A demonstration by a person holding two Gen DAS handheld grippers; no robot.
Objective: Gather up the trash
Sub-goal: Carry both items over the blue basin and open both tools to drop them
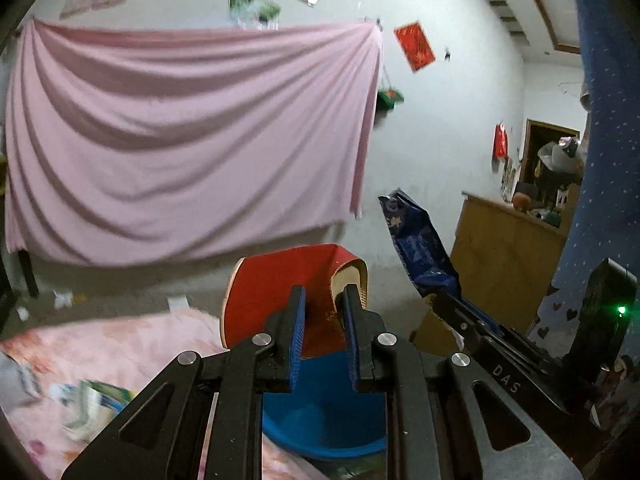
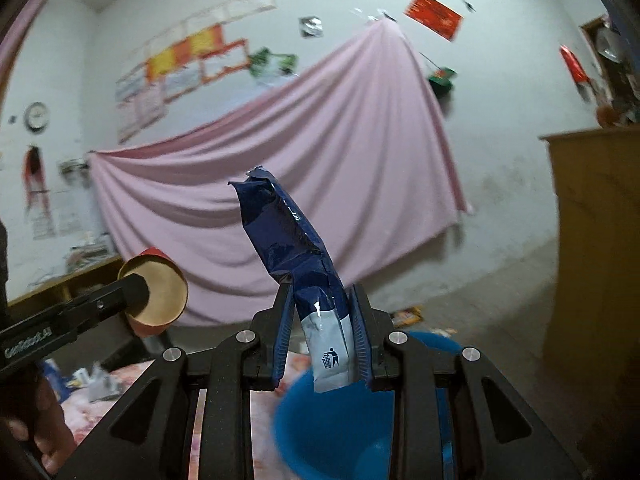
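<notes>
Risk check: we have both pieces of trash up above the blue basin (image 2: 352,432). Left gripper (image 1: 323,332) is pinched narrow on the wall of the red paper cup (image 1: 288,288), one pad inside the rim. Right gripper (image 2: 322,340) is clamped on the lower end of the dark blue snack wrapper (image 2: 292,248), which stands up tall and floppy. Our worry: the thin cup wall could buckle or slip, and the wrapper's free end could fall outside the basin onto the pink bedding (image 1: 120,344) if we let go off-centre.
</notes>
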